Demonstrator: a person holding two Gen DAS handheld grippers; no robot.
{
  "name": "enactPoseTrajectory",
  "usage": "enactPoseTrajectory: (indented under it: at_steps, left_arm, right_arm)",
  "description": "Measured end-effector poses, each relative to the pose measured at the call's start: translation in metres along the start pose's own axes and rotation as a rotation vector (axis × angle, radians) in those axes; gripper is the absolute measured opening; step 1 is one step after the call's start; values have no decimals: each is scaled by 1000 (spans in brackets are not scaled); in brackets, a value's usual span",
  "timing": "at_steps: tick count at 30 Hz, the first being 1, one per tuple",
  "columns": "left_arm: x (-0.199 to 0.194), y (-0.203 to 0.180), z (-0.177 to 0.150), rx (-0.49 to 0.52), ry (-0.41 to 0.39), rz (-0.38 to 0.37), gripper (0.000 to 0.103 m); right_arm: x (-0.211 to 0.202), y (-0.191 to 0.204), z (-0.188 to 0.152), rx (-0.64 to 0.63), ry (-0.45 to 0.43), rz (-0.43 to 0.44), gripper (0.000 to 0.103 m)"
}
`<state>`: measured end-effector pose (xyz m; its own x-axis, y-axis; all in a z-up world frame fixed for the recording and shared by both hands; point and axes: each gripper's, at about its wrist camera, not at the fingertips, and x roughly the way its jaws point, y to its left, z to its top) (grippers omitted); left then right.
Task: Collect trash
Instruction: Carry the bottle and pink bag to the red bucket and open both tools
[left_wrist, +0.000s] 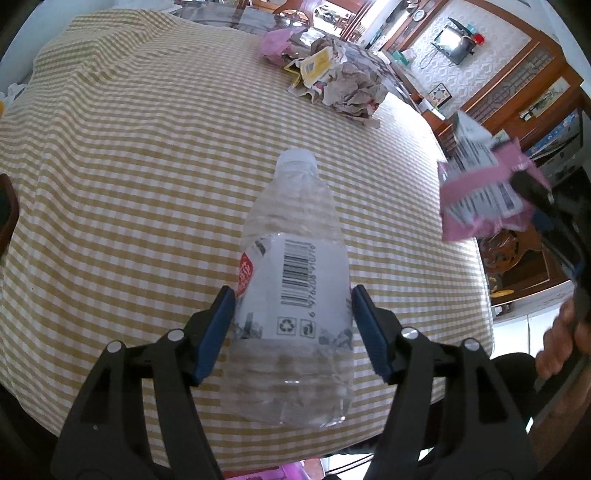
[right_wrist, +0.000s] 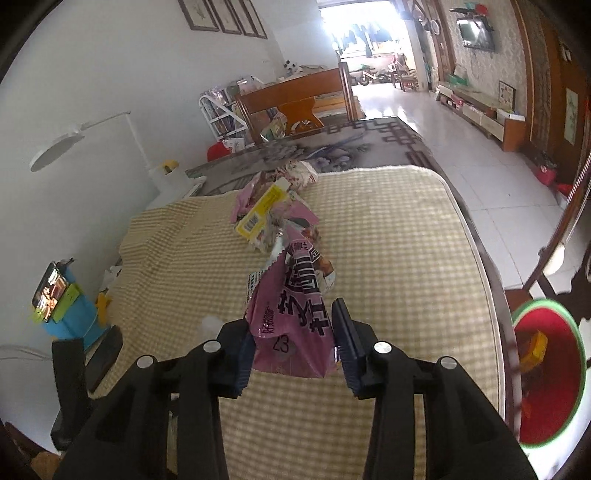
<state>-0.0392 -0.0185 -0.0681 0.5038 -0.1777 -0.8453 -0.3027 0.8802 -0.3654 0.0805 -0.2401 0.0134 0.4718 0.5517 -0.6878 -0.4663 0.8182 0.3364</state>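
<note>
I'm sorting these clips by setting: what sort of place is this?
Most likely a home living or dining room. A table under a checked cloth holds household trash, a wall-mounted TV hangs above a low cabinet, and framed pictures line the white wall.

Clear plastic bottle (left_wrist: 291, 295), checked cloth (left_wrist: 129, 166), perhaps glossy wrapper (right_wrist: 291, 325).

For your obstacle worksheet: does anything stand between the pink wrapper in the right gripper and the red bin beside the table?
Nothing visible does. The wrapper hangs above the table; the bin sits open beyond the table's edge.
</note>
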Motion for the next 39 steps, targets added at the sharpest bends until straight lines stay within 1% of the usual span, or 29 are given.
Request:
enactPoseTrajectory:
  at_steps: [9, 10, 11, 12, 21, 26, 33, 39]
  left_arm:
    - [5, -8, 1, 34, -4, 44, 62]
    - [5, -10, 1, 43, -7, 52, 61]
    - [5, -11, 1, 55, -13, 64, 55]
    - [6, -13, 0, 63, -16, 68, 56]
    - [-4, -28, 3, 116, -64, 71, 56]
    - [-8, -40, 6, 134, -81, 55, 56]
    - [-11, -61, 6, 163, -88, 2, 56]
    - [-20, -86, 8, 208, -125, -32, 56]
  right_arm:
    - [-11, -15, -23, 74, -3, 11, 38]
    - [-13, -16, -25, 81, -4, 13, 38]
    - [-15, -18, -27, 85, -7, 13, 38]
    - [-16, -18, -27, 88, -9, 12, 38]
    - [-28, -29, -32, 121, -28, 10, 38]
    - [-39, -38, -35, 144, -40, 3, 38]
    - [-61, -57, -39, 181, -67, -22, 38]
    - [-80, -74, -38, 213, -98, -47, 38]
